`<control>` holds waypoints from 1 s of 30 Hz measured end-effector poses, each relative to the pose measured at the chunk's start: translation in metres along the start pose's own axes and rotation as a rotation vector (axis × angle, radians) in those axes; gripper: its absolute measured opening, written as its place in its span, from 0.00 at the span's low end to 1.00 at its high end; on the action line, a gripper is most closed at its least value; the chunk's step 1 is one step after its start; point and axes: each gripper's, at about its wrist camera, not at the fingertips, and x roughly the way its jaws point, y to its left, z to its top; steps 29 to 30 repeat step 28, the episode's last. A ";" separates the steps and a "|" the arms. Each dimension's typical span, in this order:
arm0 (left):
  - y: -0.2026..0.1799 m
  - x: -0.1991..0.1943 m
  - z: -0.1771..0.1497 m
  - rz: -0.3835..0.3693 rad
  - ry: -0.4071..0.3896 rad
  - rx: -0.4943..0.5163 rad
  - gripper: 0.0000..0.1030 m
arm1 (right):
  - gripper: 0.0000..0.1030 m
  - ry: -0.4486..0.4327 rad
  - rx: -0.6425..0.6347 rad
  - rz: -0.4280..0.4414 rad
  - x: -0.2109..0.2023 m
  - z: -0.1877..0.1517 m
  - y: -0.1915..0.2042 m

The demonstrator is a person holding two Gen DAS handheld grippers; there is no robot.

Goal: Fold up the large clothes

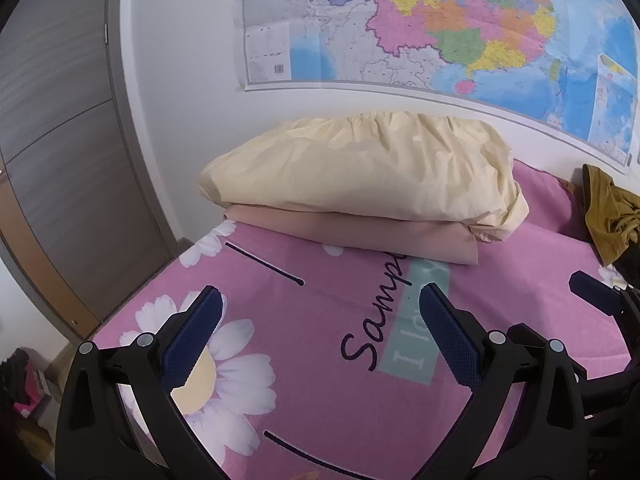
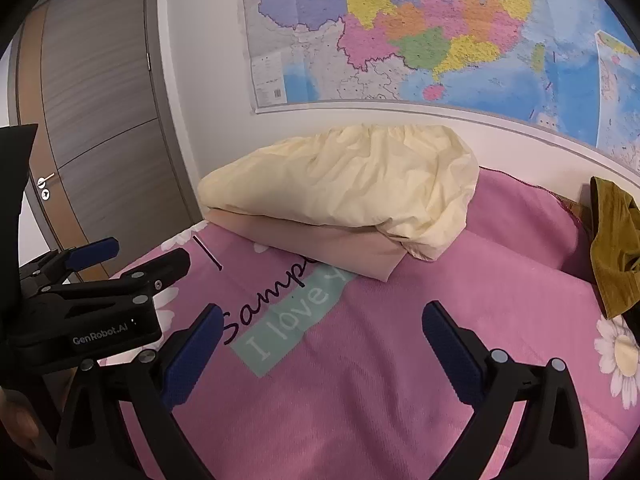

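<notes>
A crumpled olive-brown garment (image 1: 610, 212) lies at the far right of the pink bed, also in the right wrist view (image 2: 614, 240). My left gripper (image 1: 320, 300) is open and empty above the pink flowered sheet (image 1: 320, 360). My right gripper (image 2: 322, 316) is open and empty above the same sheet (image 2: 380, 360). The left gripper shows at the left in the right wrist view (image 2: 116, 256). A blue fingertip (image 1: 592, 290) of the right gripper shows at the right edge of the left wrist view. Both grippers are well short of the garment.
A cream pillow (image 1: 360, 172) lies on a folded pink-beige cloth (image 1: 360, 236) at the head of the bed, against the wall. A large map (image 1: 440, 20) hangs above. A grey door (image 2: 100, 120) stands at the left. Clutter (image 1: 20, 380) sits on the floor.
</notes>
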 end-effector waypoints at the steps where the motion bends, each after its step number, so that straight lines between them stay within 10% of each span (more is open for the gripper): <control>1: -0.001 -0.001 -0.001 0.000 -0.002 0.002 0.95 | 0.94 0.002 0.001 -0.001 0.000 0.000 0.000; 30: -0.006 -0.003 -0.006 -0.017 0.001 0.001 0.95 | 0.94 -0.013 0.026 -0.002 -0.009 -0.003 -0.005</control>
